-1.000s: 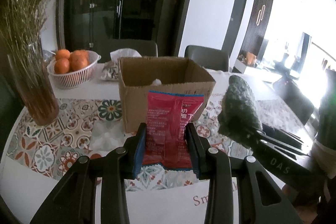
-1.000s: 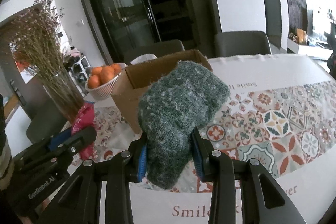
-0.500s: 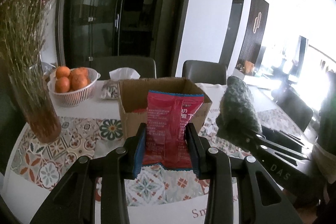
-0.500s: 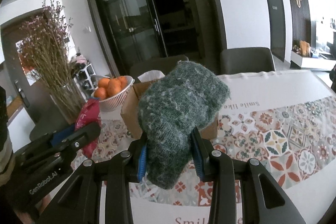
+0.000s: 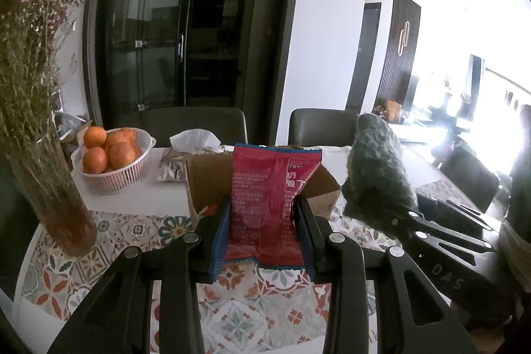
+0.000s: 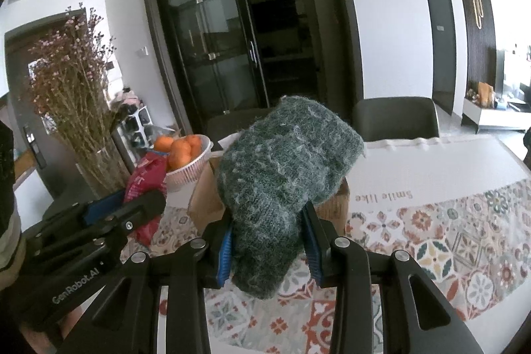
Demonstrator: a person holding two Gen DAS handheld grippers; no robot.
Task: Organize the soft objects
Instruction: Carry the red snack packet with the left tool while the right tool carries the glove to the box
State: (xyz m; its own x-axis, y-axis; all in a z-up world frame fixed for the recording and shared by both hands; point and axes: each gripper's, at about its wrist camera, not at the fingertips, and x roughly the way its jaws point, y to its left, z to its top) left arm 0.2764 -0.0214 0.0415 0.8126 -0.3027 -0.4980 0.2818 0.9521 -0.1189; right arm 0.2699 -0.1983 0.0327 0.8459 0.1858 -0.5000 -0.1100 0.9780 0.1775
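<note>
Left wrist view: I'm clamping the light, crinkly red snack packet [image 5: 272,204] low with my left gripper [image 5: 262,234], while my right gripper [image 6: 268,241] is squeezing the soft, squashy green knit [image 6: 285,168] at its base.

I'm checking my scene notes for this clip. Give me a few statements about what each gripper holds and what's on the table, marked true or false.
1. The left gripper grips a red plastic snack packet. True.
2. The right gripper is empty. False: it clamps a dark green knitted bundle.
3. The white plastic basket holds bananas. False: oranges.
4. The brown cardboard box stands on the patterned tablecloth. True.
</note>
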